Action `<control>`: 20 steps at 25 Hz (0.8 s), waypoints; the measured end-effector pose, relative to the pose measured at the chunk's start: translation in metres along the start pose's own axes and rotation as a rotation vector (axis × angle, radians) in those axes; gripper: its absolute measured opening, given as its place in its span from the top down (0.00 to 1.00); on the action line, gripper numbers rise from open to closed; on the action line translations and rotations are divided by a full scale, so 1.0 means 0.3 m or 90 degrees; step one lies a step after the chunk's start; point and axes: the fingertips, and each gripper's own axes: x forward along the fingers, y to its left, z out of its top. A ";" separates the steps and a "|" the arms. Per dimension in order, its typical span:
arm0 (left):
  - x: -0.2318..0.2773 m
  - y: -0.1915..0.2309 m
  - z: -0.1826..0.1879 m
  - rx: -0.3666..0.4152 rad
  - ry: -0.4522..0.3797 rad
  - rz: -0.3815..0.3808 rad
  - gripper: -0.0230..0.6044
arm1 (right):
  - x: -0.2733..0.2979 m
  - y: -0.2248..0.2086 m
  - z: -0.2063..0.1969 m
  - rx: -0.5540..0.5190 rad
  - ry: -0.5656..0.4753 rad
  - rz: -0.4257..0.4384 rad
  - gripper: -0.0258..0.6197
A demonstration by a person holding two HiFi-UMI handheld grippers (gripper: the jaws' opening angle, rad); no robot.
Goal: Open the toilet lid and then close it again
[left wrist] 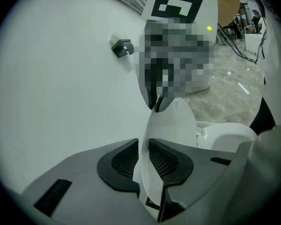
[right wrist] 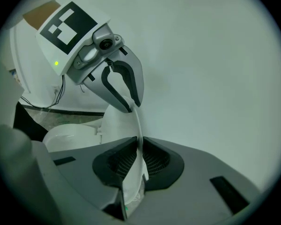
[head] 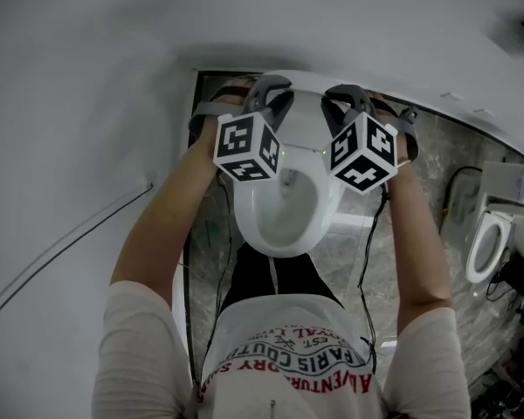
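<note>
The white toilet lid stands raised above the bowl, close to the wall behind it. Both grippers sit on its top rim, my left gripper at one corner and my right gripper at the other. In the left gripper view the lid's edge runs between the jaws of my left gripper, which stand loosely round it, open. In the right gripper view my right gripper is shut on the thin lid edge, pads pressed to both faces. The left gripper shows farther along the same rim.
A white wall rises behind and to the left of the toilet, with a small grey fitting on it. A second toilet stands at the right on the marble floor. Black cables hang by the person's arms.
</note>
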 end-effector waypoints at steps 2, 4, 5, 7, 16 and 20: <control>-0.029 0.000 0.003 -0.002 0.000 -0.010 0.82 | -0.022 0.011 0.009 0.019 -0.001 0.016 0.91; -0.067 0.012 0.015 -0.006 -0.016 0.000 0.81 | -0.056 0.008 0.023 0.037 -0.011 0.005 0.91; -0.091 0.025 0.025 -0.012 -0.028 0.012 0.81 | -0.079 -0.002 0.035 0.050 -0.022 -0.010 0.91; -0.144 0.046 0.046 -0.032 -0.050 0.026 0.82 | -0.137 -0.024 0.061 0.089 -0.050 -0.036 0.91; -0.490 -0.018 0.187 -0.233 -0.192 0.056 0.89 | -0.468 0.081 0.161 0.247 -0.116 -0.149 0.91; -0.669 -0.045 0.217 -0.270 -0.230 0.078 0.91 | -0.614 0.168 0.214 0.326 -0.148 -0.189 0.92</control>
